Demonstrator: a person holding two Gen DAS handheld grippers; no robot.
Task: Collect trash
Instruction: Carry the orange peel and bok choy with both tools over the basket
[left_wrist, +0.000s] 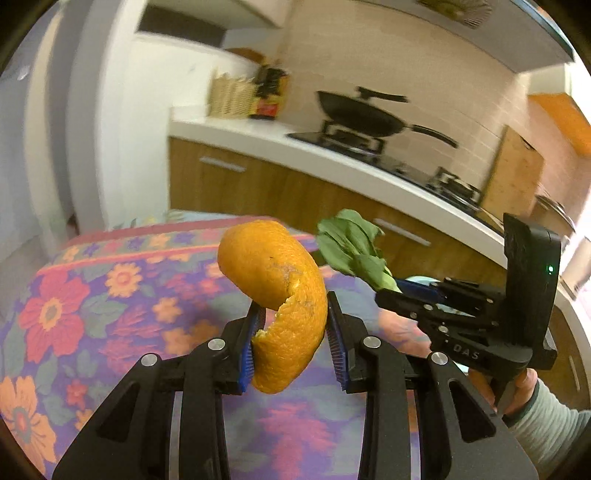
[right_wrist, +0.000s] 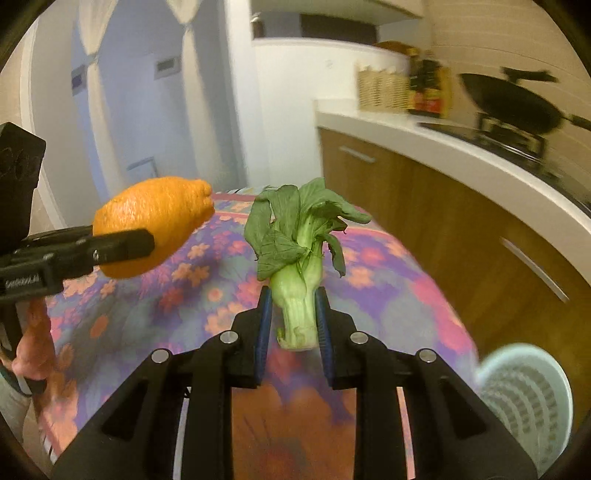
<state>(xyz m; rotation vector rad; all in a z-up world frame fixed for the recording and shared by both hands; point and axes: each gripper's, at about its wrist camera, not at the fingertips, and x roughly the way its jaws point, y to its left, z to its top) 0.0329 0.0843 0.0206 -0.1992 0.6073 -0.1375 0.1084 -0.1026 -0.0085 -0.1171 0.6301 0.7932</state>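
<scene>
Peel filled my left gripper: a curled piece of orange peel stood between the blue pads, the jaws narrowed onto it, one pad pressed to its torn edge and the other against its outer skin. It hung in the air above the table with the flowered cloth, touching nothing else. My right gripper was likewise drawn in tight, clamped on the pale stem of a wilted bok choy, whose green leaves drooped upward and outward past the fingertips. That too was lifted clear of the cloth. The two grippers were near each other, side by side over the table, the peel and the greens apart and not touching. A pale blue slotted basket sat low at my right, beside the table's edge. Behind, a black wok rested on the stove along the white counter.
</scene>
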